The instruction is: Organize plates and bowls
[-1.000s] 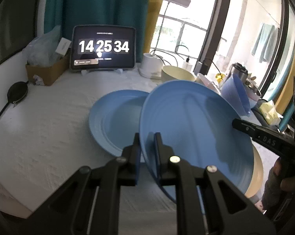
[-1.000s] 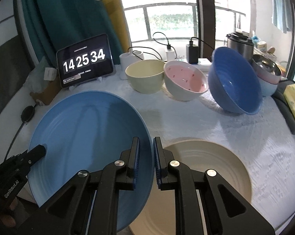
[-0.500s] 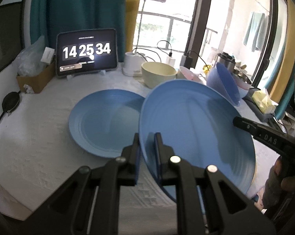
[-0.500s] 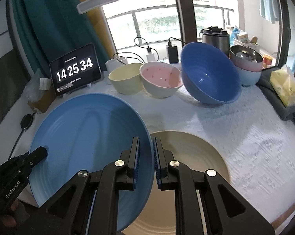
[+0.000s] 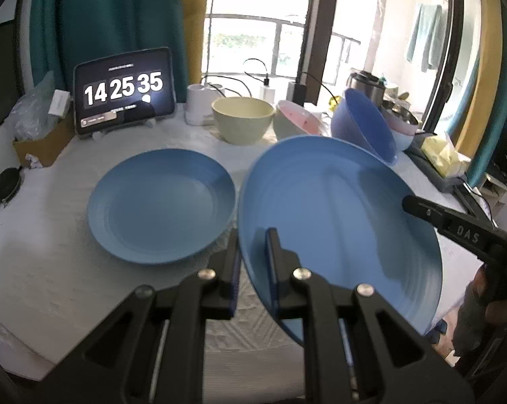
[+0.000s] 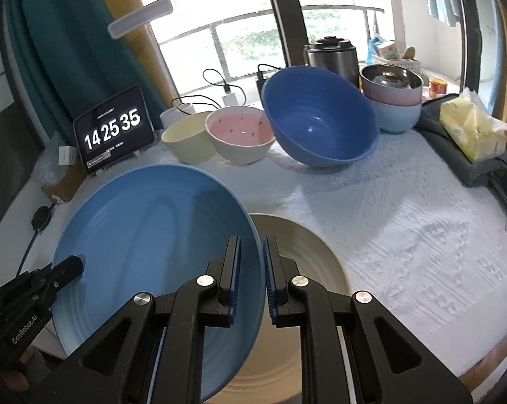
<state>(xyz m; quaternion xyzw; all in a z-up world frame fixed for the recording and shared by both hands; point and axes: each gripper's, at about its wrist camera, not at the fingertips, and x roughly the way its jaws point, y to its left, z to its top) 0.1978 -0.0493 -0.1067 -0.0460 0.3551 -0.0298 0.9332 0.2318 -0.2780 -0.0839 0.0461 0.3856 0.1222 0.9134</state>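
A large blue plate (image 5: 337, 208) hangs tilted above the table, held from both sides. My left gripper (image 5: 253, 245) is shut on its near left rim. My right gripper (image 6: 251, 252) is shut on the opposite rim of the same plate (image 6: 152, 235). Each view shows the other gripper's finger lying on the plate. A second blue plate (image 5: 162, 205) lies flat on the white cloth, just left of the held one. A cream plate (image 6: 300, 269) lies under the held plate's right edge, partly hidden. Along the back stand a cream bowl (image 6: 189, 141), a pink bowl (image 6: 241, 138) and a tilted blue bowl (image 6: 320, 118).
A tablet clock (image 5: 123, 92) stands at the back left beside a cardboard box (image 5: 41, 144). Stacked bowls (image 6: 393, 101) and a tissue pack (image 6: 472, 128) sit at the back right. A black round device (image 5: 6, 185) lies at the left table edge.
Both grippers carried the held plate to the right; it no longer overlaps the blue plate on the table. The row of bowls has come further into the left wrist view.
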